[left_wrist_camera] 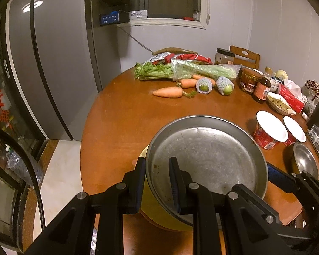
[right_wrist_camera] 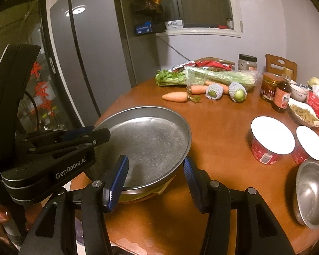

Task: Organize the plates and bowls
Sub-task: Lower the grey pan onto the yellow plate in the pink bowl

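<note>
At the near edge of the round surface [right_wrist_camera: 223, 127], your left gripper [left_wrist_camera: 157, 182] pinched the metal plate's [left_wrist_camera: 206, 155] rim, while your right gripper [right_wrist_camera: 155, 180] stood spread just beside it, gripping nothing.

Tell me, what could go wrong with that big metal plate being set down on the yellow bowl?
1. The left gripper pinches only the rim of the metal plate, so the wide plate might tilt or slip.
2. The plate overhangs the yellow bowl beneath; let go off-centre, it could tip.
3. This stack sits near the table edge, so a slide could send it to the floor.
</note>
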`<state>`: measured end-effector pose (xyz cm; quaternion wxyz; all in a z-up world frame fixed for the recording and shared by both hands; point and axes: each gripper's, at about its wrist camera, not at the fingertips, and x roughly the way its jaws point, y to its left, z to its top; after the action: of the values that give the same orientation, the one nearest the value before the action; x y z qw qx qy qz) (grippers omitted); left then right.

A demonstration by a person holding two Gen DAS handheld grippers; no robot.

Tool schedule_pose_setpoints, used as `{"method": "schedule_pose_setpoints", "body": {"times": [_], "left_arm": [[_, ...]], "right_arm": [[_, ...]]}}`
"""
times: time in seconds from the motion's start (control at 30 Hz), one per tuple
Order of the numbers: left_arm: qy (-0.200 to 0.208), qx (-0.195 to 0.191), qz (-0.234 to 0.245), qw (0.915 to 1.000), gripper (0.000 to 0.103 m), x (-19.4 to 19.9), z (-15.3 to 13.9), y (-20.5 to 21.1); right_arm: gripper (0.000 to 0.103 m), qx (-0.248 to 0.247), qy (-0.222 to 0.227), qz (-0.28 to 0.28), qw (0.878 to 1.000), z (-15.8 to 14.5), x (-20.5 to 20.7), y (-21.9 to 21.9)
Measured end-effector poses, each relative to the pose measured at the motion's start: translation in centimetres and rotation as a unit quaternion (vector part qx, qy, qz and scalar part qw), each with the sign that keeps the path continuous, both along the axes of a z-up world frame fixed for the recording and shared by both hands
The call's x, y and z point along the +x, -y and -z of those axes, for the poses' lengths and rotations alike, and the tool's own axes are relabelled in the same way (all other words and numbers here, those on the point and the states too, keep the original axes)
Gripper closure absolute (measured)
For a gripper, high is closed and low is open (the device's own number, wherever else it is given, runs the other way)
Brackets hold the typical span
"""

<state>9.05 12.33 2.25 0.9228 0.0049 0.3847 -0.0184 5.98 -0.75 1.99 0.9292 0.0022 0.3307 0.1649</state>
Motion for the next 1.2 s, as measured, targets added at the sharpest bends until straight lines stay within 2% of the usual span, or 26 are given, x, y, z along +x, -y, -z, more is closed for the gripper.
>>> {"method": "schedule_pose_setpoints", "body": {"times": [0.63,1.2], "left_arm": [[-0.031,0.006,-0.005,0.9995,0.080,1.1,3.4,-0.2],[-0.033,0.000,-0.013,0.9994,0.080,1.2,4.1,-1.0]], "right_arm": [[0.047,-0.017,-0.039,-0.006,0.999,3.2,1.3,-0.5],[0.047,-0.043,-0.029,-0.012,0.999,3.7,1.5,-1.6]]}}
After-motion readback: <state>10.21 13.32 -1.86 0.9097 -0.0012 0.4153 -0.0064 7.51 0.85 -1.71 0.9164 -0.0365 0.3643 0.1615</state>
